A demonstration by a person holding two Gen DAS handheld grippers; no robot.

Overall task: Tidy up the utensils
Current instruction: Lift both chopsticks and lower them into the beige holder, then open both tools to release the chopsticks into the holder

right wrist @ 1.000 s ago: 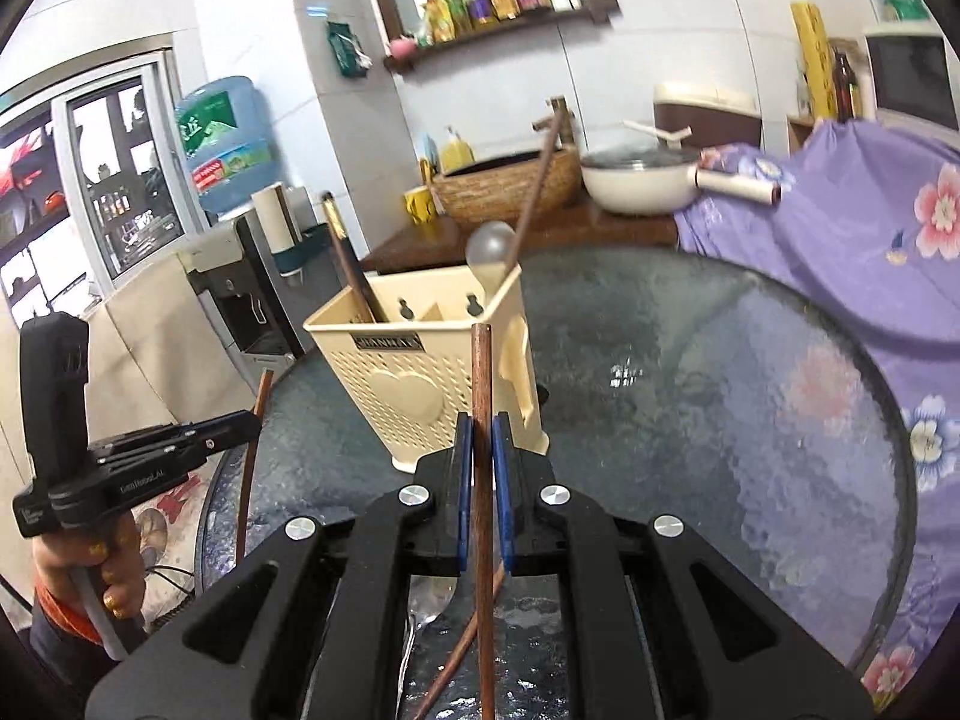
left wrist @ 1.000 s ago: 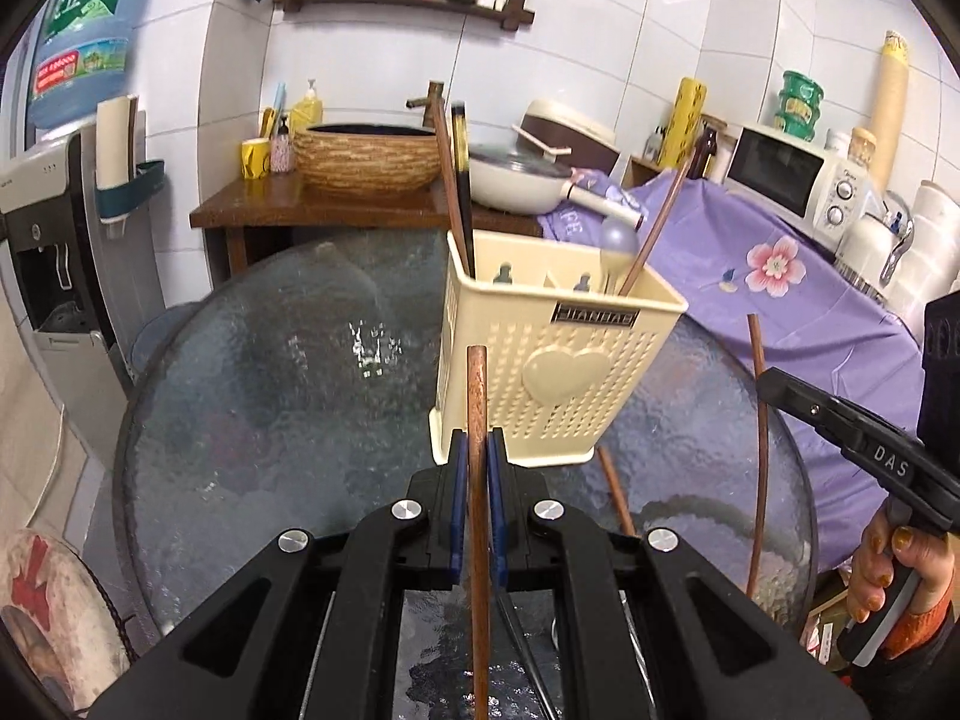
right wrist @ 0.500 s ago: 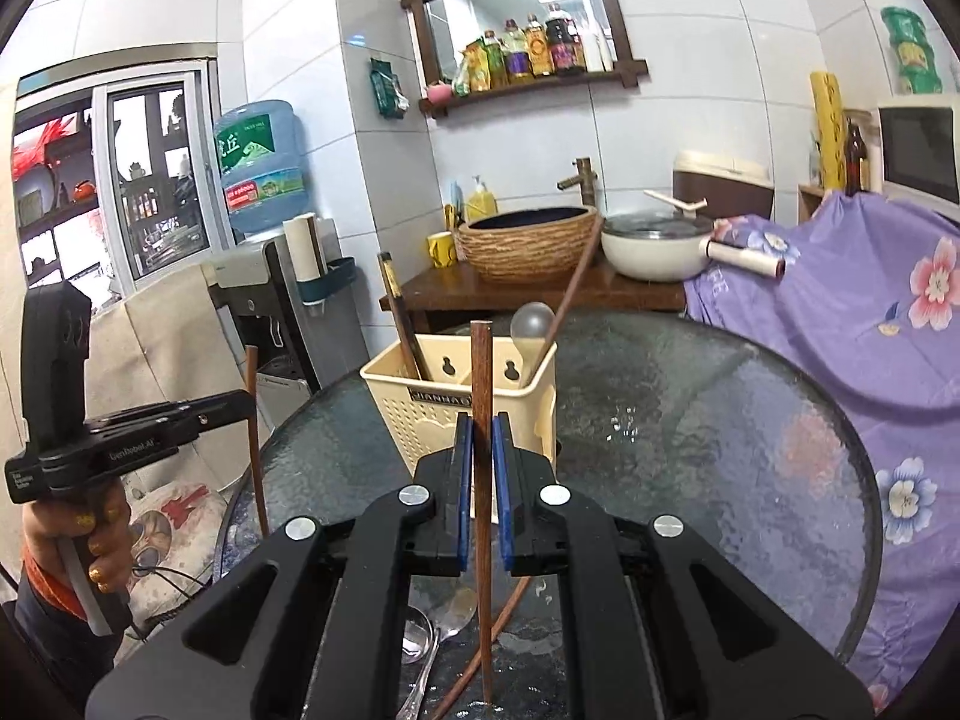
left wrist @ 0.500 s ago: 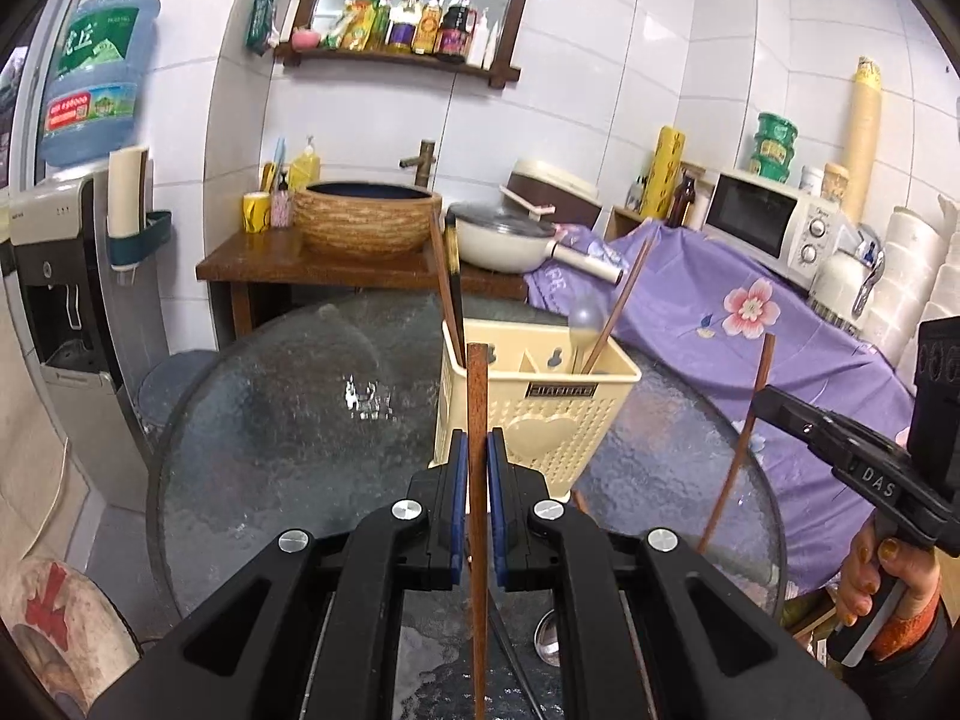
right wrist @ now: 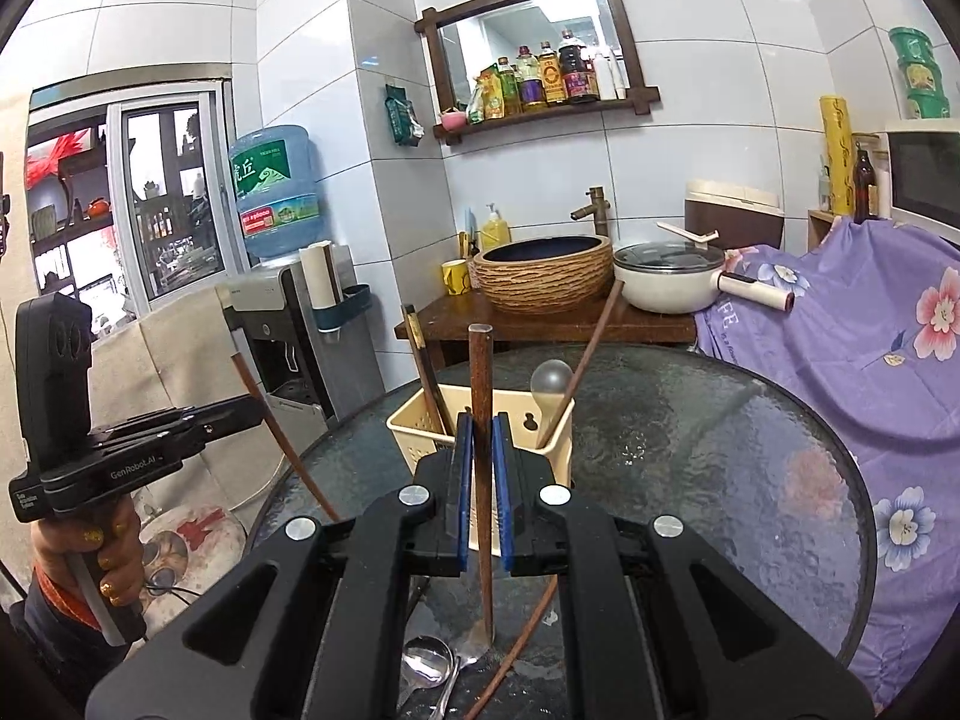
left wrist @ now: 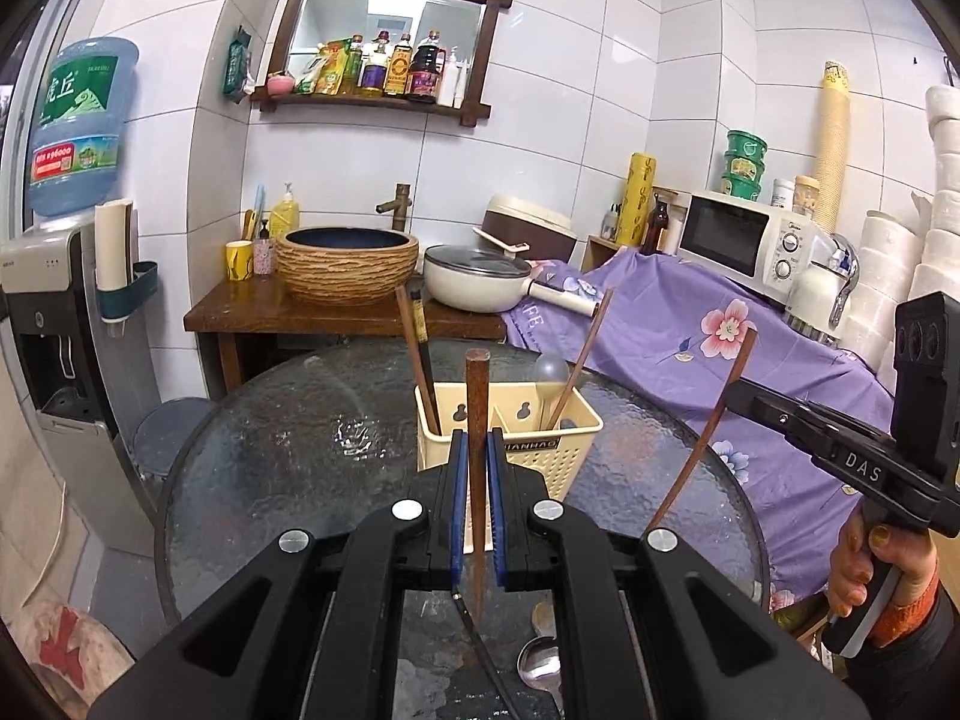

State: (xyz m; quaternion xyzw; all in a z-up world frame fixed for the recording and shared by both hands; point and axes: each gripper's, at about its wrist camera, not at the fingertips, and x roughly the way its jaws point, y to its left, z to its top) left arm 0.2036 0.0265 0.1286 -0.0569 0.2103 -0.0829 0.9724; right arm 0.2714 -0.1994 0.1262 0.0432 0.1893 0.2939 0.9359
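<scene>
Filling a white-tiled kitchen corner, round glass tabletop (left wrist: pixel 288 480), cream basket (left wrist: pixel 576 420) of chopsticks mid-table, spoons (right wrist: pixel 429 663) at near edge, bare glass left of basket, left gripper (left wrist: pixel 477 504) clenched on chopstick (left wrist: pixel 477 384), right gripper (right wrist: pixel 480 498) clenched on another chopstick (right wrist: pixel 482 372).

The right gripper (right wrist: pixel 479 492) pinches an upright brown chopstick (right wrist: pixel 481 396) above the glass table (right wrist: pixel 750 450), near the cream basket (right wrist: pixel 414 426).
</scene>
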